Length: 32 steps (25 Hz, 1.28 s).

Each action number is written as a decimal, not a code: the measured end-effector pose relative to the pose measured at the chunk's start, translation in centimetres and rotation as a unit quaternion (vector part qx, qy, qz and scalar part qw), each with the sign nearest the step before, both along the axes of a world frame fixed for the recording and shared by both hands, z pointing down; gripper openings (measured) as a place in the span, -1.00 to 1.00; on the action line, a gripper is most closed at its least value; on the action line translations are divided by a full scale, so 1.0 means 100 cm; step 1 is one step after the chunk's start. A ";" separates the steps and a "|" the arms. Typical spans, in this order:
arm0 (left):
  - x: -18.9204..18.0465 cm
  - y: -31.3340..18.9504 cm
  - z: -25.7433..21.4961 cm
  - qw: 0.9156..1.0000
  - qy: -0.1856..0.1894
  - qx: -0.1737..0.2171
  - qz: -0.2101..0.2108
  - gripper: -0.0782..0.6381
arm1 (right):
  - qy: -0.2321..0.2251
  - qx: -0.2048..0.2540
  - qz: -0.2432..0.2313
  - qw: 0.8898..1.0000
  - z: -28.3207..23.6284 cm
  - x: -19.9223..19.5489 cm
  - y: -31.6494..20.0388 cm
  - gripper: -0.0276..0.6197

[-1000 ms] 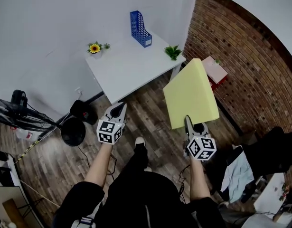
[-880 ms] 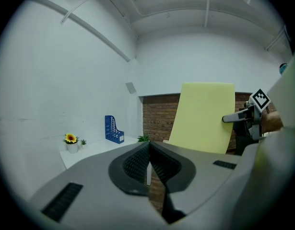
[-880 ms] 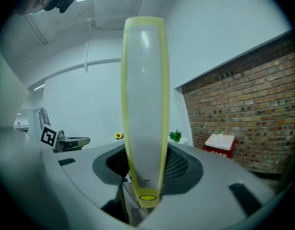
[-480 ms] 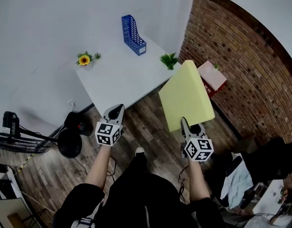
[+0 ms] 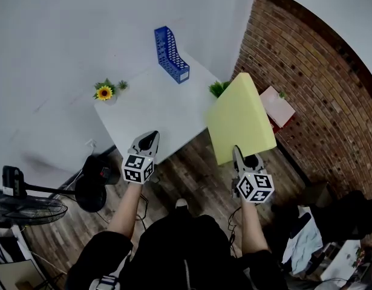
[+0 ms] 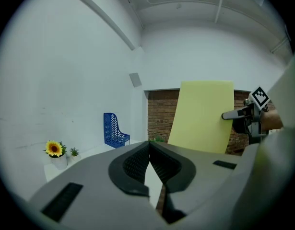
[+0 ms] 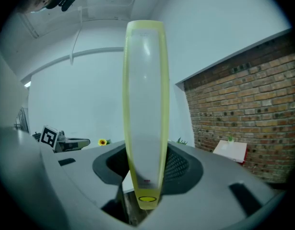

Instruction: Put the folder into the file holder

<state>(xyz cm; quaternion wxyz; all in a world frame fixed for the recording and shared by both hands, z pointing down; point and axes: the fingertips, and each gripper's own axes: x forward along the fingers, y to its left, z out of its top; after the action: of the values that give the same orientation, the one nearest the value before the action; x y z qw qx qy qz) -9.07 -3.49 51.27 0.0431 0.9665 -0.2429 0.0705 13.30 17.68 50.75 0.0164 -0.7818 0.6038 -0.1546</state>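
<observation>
The right gripper (image 5: 238,154) is pinching the yellow folder (image 5: 240,118) upright near the table (image 5: 143,110) where the blue file holder (image 5: 169,54) is standing, while the left gripper (image 5: 150,136) is hovering empty, jaws pressed together.

The file holder (image 5: 171,55) stands far back on the table (image 5: 155,110), the folder (image 5: 241,118) off its right side.

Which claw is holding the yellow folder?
The right claw: its jaws clamp the yellow folder, while the left claw is shut and empty.
</observation>
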 end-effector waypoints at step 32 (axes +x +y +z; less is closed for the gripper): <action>0.053 -0.217 0.009 0.976 -0.017 -0.023 -0.216 -0.72 | -0.008 0.017 -0.163 0.986 -0.018 0.159 -0.335 -0.36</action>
<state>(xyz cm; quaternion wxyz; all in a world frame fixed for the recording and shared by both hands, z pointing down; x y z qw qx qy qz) -3.78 -25.19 52.18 0.0755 0.8888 -0.4446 0.0814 29.23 -15.82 48.91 0.0095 -0.6711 0.7257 -0.1514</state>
